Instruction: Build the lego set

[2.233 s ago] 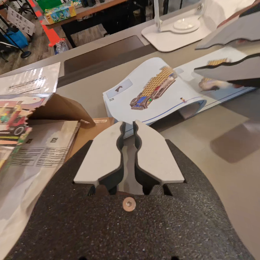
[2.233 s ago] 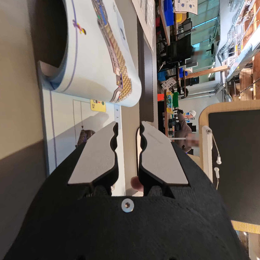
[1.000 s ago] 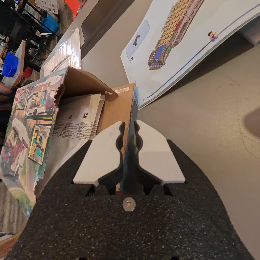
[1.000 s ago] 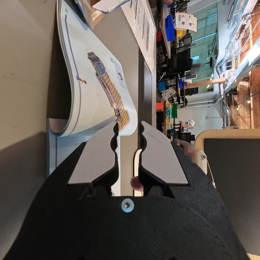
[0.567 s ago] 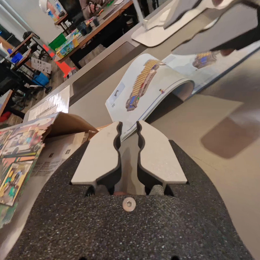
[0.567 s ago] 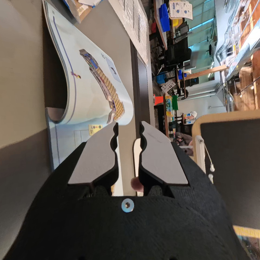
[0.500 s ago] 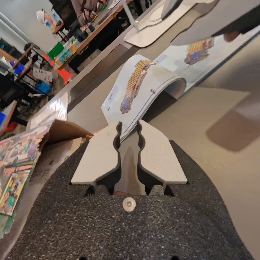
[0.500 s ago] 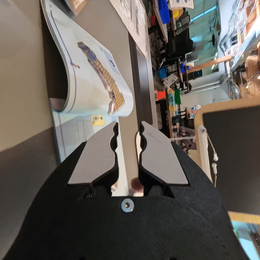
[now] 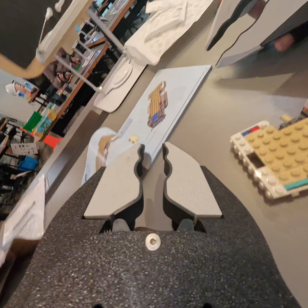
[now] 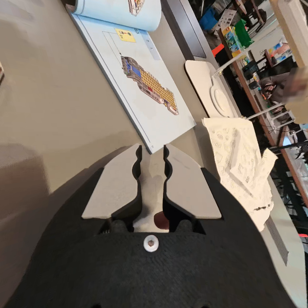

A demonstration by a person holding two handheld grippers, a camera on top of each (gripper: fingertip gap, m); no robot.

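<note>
Both claws are hanging open and empty above the table (image 9: pixel 216 116): the left gripper (image 9: pixel 151 147) near the booklet (image 9: pixel 166 100) and brick plate (image 9: pixel 275 158), the right gripper (image 10: pixel 151 147) by the booklet's corner

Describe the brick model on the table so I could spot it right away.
Start at the big open booklet lying on the grey table. Look to its right, across bare tabletop, to the flat brick model. It is a studded tan plate edged in white bricks, the only real bricks here; the booklet shows only printed ones.
</note>
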